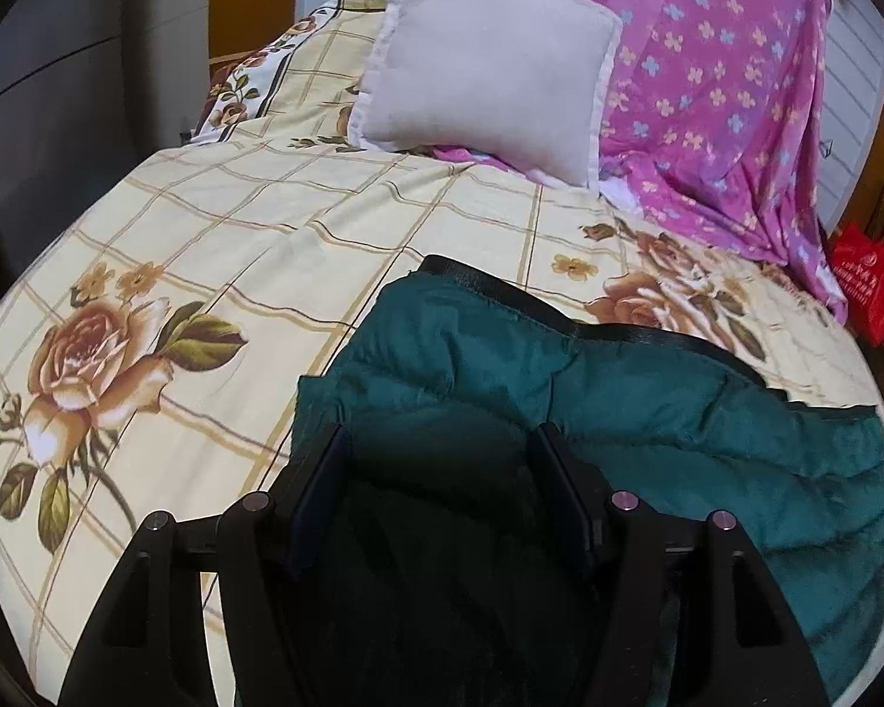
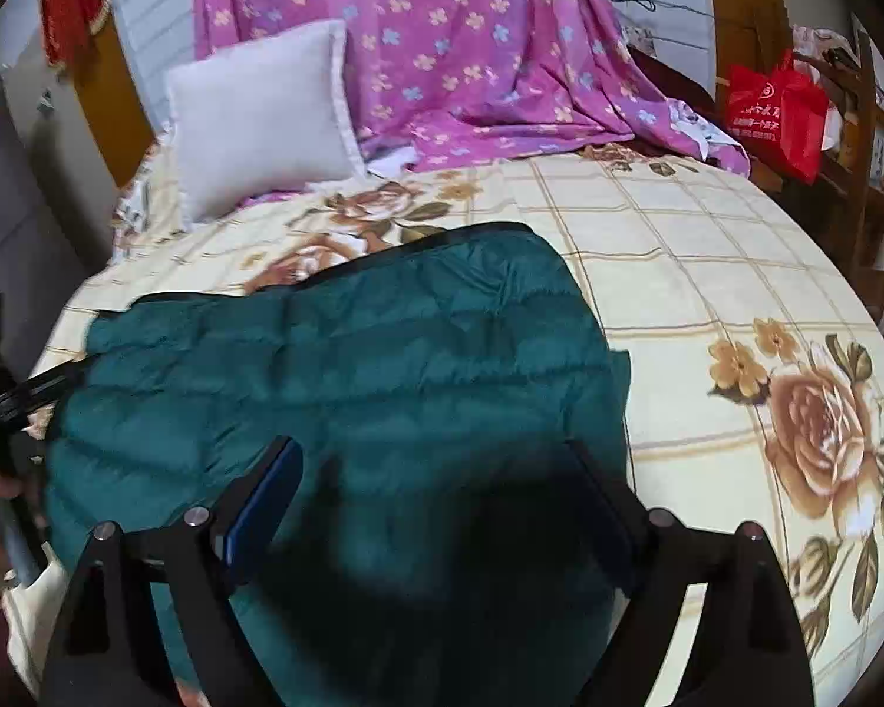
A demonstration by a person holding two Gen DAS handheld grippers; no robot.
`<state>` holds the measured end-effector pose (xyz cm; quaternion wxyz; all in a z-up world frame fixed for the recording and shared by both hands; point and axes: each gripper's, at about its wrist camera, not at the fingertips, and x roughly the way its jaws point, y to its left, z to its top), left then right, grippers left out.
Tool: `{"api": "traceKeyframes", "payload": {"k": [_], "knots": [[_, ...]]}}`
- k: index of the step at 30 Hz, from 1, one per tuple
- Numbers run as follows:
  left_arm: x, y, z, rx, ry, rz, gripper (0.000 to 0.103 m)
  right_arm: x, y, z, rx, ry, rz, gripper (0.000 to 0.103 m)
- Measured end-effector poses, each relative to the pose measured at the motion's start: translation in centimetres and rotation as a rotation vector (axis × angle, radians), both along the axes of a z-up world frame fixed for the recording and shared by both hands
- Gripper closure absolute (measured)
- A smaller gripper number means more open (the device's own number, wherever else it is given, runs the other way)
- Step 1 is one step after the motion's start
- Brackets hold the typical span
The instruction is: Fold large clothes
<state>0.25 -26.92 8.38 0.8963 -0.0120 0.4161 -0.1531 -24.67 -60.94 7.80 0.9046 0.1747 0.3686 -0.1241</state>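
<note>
A dark green quilted jacket (image 1: 648, 412) with black trim lies folded on the rose-patterned bed sheet (image 1: 206, 247). It also shows in the right wrist view (image 2: 353, 353). My left gripper (image 1: 439, 442) is open and hovers over the jacket's left part, with nothing between the fingers. My right gripper (image 2: 433, 453) is open above the jacket's near right part, fingers wide apart and empty. The left gripper and the hand holding it show at the left edge of the right wrist view (image 2: 6, 412).
A white pillow (image 1: 489, 65) leans at the head of the bed against a purple flowered cloth (image 1: 725, 76). A red bag (image 2: 778, 112) hangs on wooden furniture (image 2: 866, 188) at the right side of the bed. A grey cabinet (image 1: 59, 88) stands on the left.
</note>
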Motion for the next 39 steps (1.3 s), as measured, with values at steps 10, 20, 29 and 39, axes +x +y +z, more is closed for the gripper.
{"api": "traceKeyframes", "payload": {"k": [10,20,29,39], "knots": [[-5.0,2.2,1.8,-0.005,-0.037,-0.045,0.058,-0.5,0.4,-3.0,-0.024,0.089,-0.025,0.007],[-7.9,4.0,0.2,0.003,-0.016,-0.061,0.058,-3.5,1.6,-1.8,-0.018,0.061,-0.017,0.007],[-8.3,3.6,-0.7,0.018,-0.02,-0.061,0.057,-3.0,0.9,-4.3,0.02,0.111,-0.045,0.0],[-8.1,3.9,-0.9,-0.005,-0.005,-0.06,0.057,-4.6,-0.2,-2.0,0.045,0.045,-0.065,0.0]]}}
